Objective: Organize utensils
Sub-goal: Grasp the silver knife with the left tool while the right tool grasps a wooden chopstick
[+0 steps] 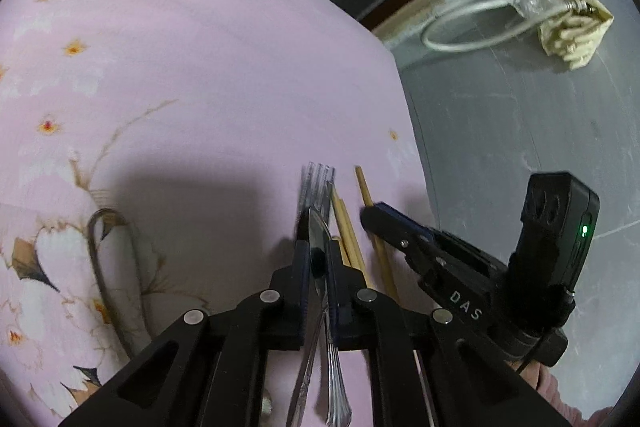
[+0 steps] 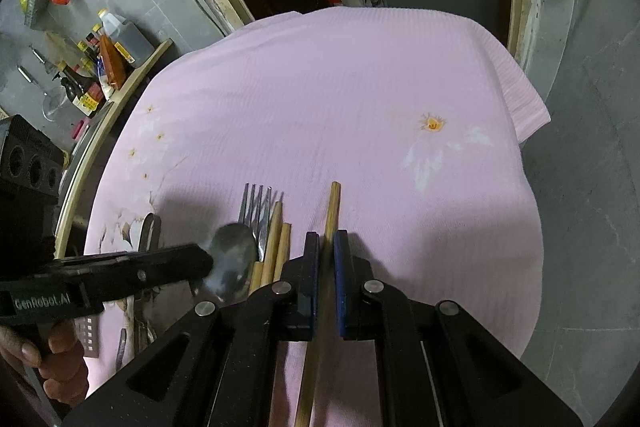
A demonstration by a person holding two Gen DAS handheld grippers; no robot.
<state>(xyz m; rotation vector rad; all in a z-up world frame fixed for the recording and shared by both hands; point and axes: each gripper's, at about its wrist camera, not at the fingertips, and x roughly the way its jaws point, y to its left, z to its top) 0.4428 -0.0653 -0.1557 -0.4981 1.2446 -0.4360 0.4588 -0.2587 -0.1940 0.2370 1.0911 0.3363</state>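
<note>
The left claw [image 1: 318, 255] grips a spoon [image 2: 232, 263] above the forks [image 2: 256, 207]. The right claw [image 2: 326, 267] clamps one chopstick [image 2: 332, 207] at 3 o'clock of the row on the tabletop [image 2: 360, 87]. Risk: either utensil pivots on release, scattering the row.

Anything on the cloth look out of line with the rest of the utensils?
One chopstick, clamped in the right gripper, sits apart from the others beside the forks. A loose metal utensil lies far left of the group.
</note>
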